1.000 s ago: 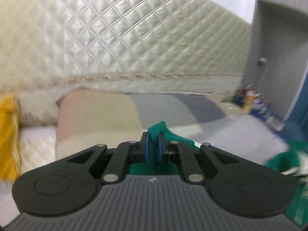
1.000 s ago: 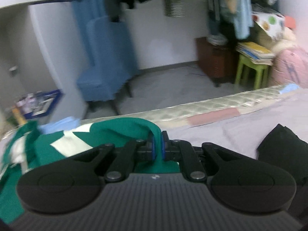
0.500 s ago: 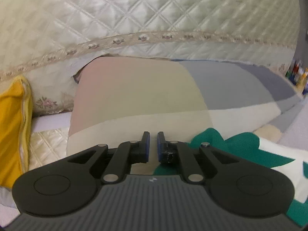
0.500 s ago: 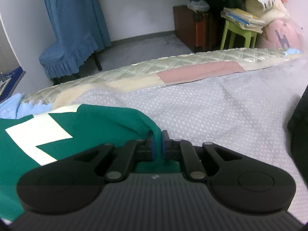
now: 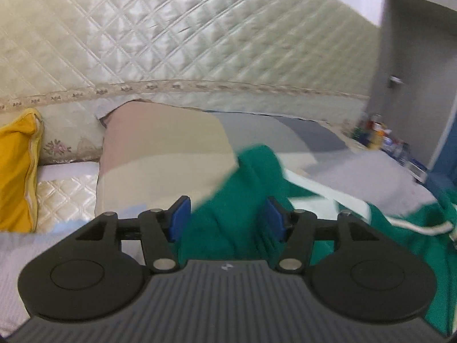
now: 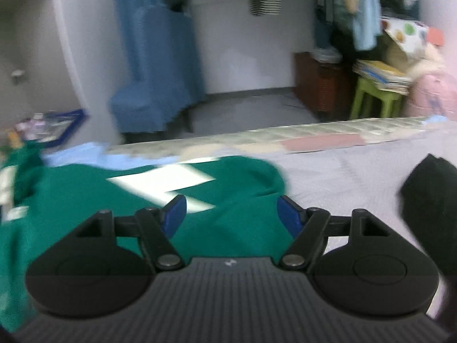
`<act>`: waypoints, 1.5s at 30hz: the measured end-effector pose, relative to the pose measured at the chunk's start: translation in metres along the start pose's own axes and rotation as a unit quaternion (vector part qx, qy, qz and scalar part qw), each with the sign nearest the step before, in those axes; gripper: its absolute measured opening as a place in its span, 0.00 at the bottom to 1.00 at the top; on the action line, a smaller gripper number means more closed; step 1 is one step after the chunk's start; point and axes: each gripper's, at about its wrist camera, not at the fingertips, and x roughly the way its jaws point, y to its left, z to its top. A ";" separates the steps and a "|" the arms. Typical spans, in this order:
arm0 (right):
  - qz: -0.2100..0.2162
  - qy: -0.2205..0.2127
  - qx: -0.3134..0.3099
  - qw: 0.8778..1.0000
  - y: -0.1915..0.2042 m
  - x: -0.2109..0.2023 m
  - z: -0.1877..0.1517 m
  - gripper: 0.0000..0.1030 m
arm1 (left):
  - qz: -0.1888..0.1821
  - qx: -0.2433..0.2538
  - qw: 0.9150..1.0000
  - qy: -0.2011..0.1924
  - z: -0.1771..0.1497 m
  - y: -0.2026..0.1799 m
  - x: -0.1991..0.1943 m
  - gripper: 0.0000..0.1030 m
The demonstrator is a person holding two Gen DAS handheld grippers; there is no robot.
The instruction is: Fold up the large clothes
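Two grippers are seen with jaws spread wide, nothing clamped. Left gripper (image 5: 227,218): a raised fold of the green garment (image 5: 242,200) is seen in the gap between the blue pads (image 5: 178,218); contact cannot be judged through blur. Right gripper (image 6: 230,214): the green garment (image 6: 234,188), white patch uppermost, is spread flat on the grey bedspread (image 6: 342,171) beyond and below the parted fingers. A black garment (image 6: 428,200) is noted at right, apart.
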 end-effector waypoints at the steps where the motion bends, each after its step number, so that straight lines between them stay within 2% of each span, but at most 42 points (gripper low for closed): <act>1: 0.017 -0.002 0.000 1.000 0.007 -0.013 -0.003 0.70 | -0.010 0.007 1.000 0.004 -0.006 -0.003 -0.011 0.61; 3: 0.051 -0.003 -0.006 0.999 0.023 -0.038 -0.009 0.70 | -0.034 0.013 0.999 0.017 -0.022 -0.010 -0.037 0.61; 6: 0.107 0.002 -0.016 0.994 0.051 -0.072 -0.019 0.70 | -0.084 -0.003 0.996 0.038 -0.043 -0.021 -0.069 0.61; 11: 0.207 0.029 -0.028 0.977 0.098 -0.126 -0.043 0.70 | -0.172 -0.022 0.981 0.087 -0.083 -0.052 -0.122 0.61; 13: 0.247 0.054 -0.027 0.967 0.113 -0.143 -0.058 0.70 | -0.207 -0.038 0.969 0.128 -0.104 -0.066 -0.137 0.61; 16: 0.296 0.089 -0.023 0.951 0.126 -0.164 -0.085 0.70 | -0.257 -0.071 0.947 0.180 -0.141 -0.082 -0.160 0.61; 19: 0.331 0.134 0.000 0.934 0.127 -0.174 -0.120 0.70 | -0.309 -0.119 0.916 0.228 -0.180 -0.089 -0.174 0.61; 20: 0.338 0.152 0.013 0.929 0.127 -0.175 -0.133 0.70 | -0.317 -0.135 0.908 0.239 -0.192 -0.090 -0.178 0.61; 22: 0.354 0.198 0.041 0.913 0.123 -0.172 -0.161 0.72 | -0.326 -0.155 0.893 0.268 -0.213 -0.092 -0.181 0.61; 24: 0.368 0.243 0.066 0.895 0.120 -0.165 -0.183 0.72 | -0.327 -0.165 0.883 0.294 -0.233 -0.096 -0.184 0.61; 27: 0.373 0.299 0.114 0.871 0.122 -0.160 -0.209 0.72 | -0.321 -0.169 0.873 0.327 -0.253 -0.100 -0.183 0.61; 30: 0.380 0.344 0.155 0.844 0.118 -0.155 -0.227 0.72 | -0.322 -0.184 0.856 0.361 -0.270 -0.100 -0.171 0.61; 31: 0.380 0.354 0.159 0.840 0.119 -0.154 -0.231 0.72 | -0.321 -0.191 0.850 0.371 -0.275 -0.101 -0.165 0.61; 33: 0.375 0.361 0.158 0.839 0.121 -0.151 -0.236 0.72 | -0.314 -0.203 0.843 0.386 -0.285 -0.102 -0.153 0.61; 36: 0.350 0.356 0.170 0.849 0.119 -0.146 -0.240 0.72 | -0.315 -0.244 0.832 0.386 -0.293 -0.096 -0.144 0.61; 37: 0.349 0.354 0.177 0.850 0.114 -0.145 -0.240 0.72 | -0.317 -0.253 0.829 0.385 -0.293 -0.094 -0.143 0.61; 41: 0.352 0.353 0.207 0.842 0.109 -0.135 -0.240 0.72 | -0.334 -0.295 0.804 0.393 -0.296 -0.092 -0.133 0.61; 43: 0.360 0.353 0.220 0.835 0.109 -0.133 -0.241 0.72 | -0.339 -0.306 0.798 0.394 -0.298 -0.093 -0.131 0.61; 45: 0.381 0.351 0.235 0.823 0.108 -0.133 -0.241 0.72 | -0.346 -0.312 0.791 0.396 -0.298 -0.096 -0.130 0.61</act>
